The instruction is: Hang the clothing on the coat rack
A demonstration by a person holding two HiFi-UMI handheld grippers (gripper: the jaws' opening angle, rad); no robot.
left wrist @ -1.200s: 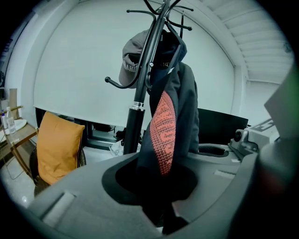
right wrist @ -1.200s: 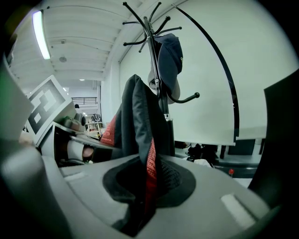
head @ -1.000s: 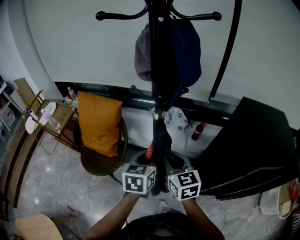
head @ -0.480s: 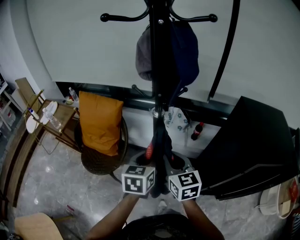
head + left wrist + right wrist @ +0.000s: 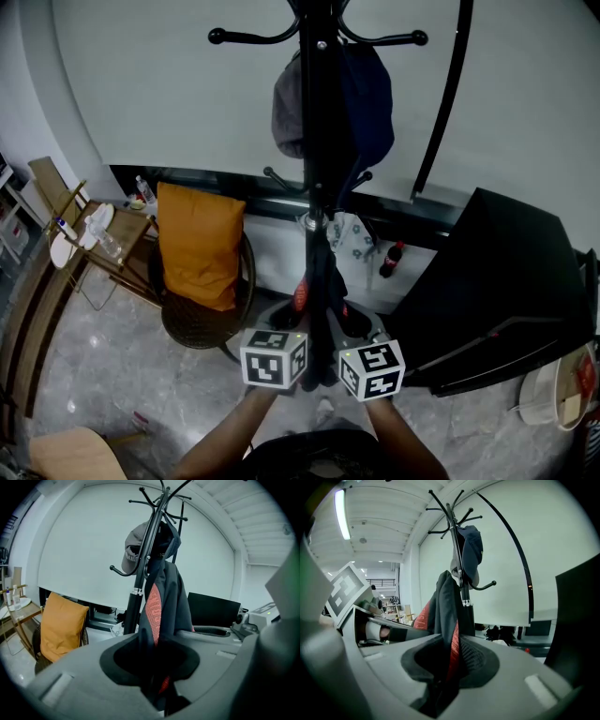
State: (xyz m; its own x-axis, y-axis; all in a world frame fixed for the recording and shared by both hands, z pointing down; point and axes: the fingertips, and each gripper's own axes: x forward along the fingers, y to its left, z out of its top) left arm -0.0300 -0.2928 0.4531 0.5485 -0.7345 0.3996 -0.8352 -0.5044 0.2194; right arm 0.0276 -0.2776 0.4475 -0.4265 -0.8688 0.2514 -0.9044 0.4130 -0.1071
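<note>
A black coat rack point(image 5: 313, 112) stands straight ahead, its hooked arms spreading at the top. A cap point(image 5: 287, 103) and a dark blue garment point(image 5: 371, 103) hang on it. A dark garment with a red patterned lining point(image 5: 159, 606) point(image 5: 447, 616) stretches from the rack's pole down to both grippers. My left gripper point(image 5: 298, 330) point(image 5: 157, 693) is shut on its lower edge. Beside it my right gripper point(image 5: 349, 330) point(image 5: 440, 691) is shut on the same garment. The marker cubes hide the jaws in the head view.
An orange cushion point(image 5: 195, 246) leans on a round black chair point(image 5: 202, 323) at the left. A wooden side table point(image 5: 89, 244) stands further left. A large black panel point(image 5: 497, 291) fills the right. A red-capped bottle point(image 5: 387, 261) sits on the floor by the wall.
Both grippers have stayed close together on the garment, dropping very slightly. The view has shifted a little, so the rack's top arms sit lower in the picture.
</note>
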